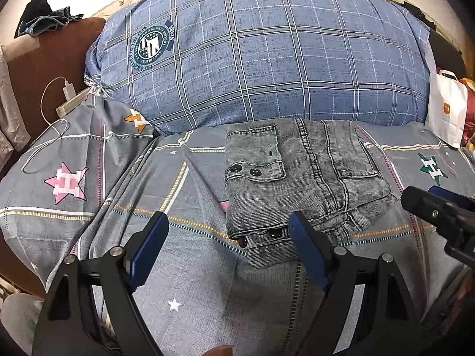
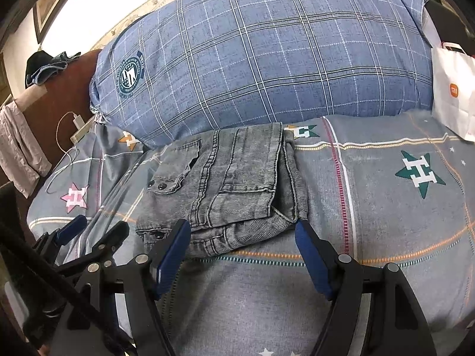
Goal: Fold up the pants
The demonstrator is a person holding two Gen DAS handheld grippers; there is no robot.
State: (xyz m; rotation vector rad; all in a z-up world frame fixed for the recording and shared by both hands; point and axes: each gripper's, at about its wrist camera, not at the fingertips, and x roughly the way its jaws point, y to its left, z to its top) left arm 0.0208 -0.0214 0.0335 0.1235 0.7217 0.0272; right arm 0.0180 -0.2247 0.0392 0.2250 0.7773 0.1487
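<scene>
Left wrist | right tongs edge-cropped | pants folded

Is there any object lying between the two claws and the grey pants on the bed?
Nothing visible does. The folded pants lie on the star-print bedsheet, and only bare sheet shows between them and the open right claw. The open left claw also faces them with nothing in between.
</scene>
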